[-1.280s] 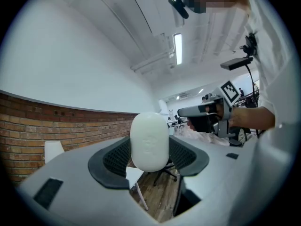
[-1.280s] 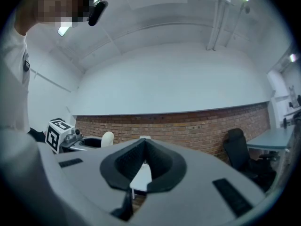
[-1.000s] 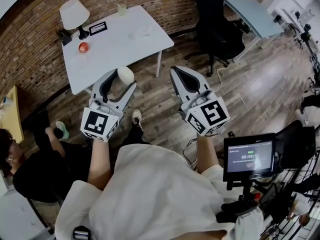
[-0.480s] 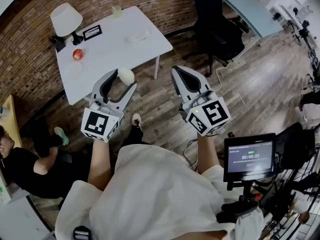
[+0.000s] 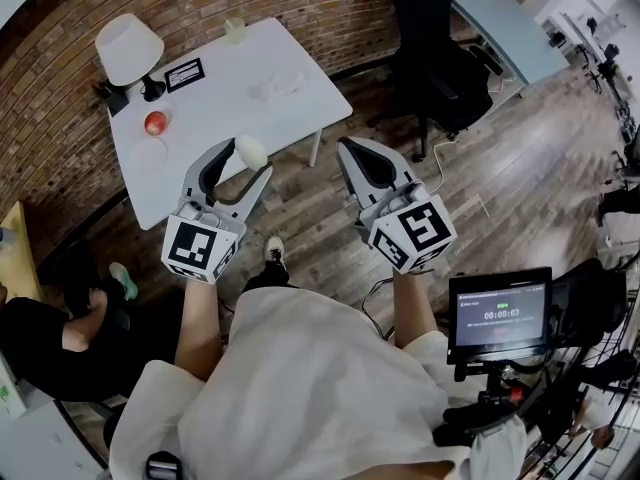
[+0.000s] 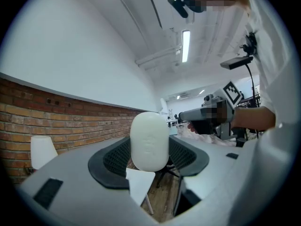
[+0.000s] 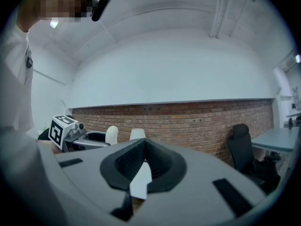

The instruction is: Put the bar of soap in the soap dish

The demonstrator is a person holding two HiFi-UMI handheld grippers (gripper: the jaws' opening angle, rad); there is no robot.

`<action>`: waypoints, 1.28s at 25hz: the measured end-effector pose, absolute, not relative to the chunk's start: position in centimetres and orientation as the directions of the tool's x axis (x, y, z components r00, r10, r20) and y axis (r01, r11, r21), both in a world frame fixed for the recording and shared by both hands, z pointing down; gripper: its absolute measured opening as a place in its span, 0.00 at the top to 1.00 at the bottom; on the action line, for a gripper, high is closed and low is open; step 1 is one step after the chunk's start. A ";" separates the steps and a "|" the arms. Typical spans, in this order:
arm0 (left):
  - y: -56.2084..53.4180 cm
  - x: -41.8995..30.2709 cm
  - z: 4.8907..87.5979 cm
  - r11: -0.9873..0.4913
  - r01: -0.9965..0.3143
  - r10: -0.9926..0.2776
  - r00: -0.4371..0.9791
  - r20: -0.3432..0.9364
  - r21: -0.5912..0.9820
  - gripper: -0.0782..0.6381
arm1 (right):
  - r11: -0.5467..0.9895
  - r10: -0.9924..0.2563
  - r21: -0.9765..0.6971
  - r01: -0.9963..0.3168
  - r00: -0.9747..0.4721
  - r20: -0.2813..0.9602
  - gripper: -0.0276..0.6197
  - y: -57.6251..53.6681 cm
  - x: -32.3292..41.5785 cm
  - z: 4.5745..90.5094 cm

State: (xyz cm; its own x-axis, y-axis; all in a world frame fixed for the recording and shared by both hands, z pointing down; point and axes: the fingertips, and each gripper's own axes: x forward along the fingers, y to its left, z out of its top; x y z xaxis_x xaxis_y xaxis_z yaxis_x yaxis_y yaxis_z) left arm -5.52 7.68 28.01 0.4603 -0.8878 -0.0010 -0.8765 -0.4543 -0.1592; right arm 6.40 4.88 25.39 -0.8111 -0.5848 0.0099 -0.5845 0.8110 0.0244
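Observation:
A white oval bar of soap (image 5: 250,150) (image 6: 149,141) sits upright between the tips of my left gripper (image 5: 245,160) (image 6: 149,149), which is shut on it in the air above the wooden floor, just short of the white table (image 5: 220,108). On that table's far right part lies a pale, clear soap dish (image 5: 280,85). My right gripper (image 5: 352,150) (image 7: 141,157) hangs beside the left one with its jaws together and nothing in them. In the right gripper view the left gripper (image 7: 70,131) and the soap (image 7: 111,134) show at the left.
The table also carries a white lamp (image 5: 128,46), a red apple (image 5: 155,122), a framed card (image 5: 184,73) and a small cup (image 5: 235,30). A black office chair (image 5: 435,48) stands right of it. A person (image 5: 50,338) sits on the floor at left. A monitor (image 5: 498,313) stands at lower right.
Both grippers have come a little closer to the white table, the soap still held. The person on the floor at left has shifted towards the lower edge.

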 end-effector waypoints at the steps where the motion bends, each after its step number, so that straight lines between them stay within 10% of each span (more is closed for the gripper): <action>1: 7.1 -5.8 28.1 -0.457 -0.875 -0.886 0.463 0.000 -0.156 0.53 | 0.811 -0.585 0.023 -0.584 -0.811 0.017 0.95 4.5 6.1 25.5; 32: -5.2 -9.8 28.7 -0.520 -0.843 -0.853 0.521 0.030 -0.141 0.53 | 0.770 -0.629 -0.061 -0.635 -0.772 0.091 0.95 -6.2 1.3 27.5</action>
State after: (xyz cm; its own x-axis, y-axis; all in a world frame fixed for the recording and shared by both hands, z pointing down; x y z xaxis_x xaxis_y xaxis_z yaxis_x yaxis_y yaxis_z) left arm -9.81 -5.21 28.73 0.5211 -0.8529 0.0305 -0.8425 -0.5198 -0.1415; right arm 1.32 -6.24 27.53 -0.7721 -0.6290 0.0909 -0.6348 0.7703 -0.0609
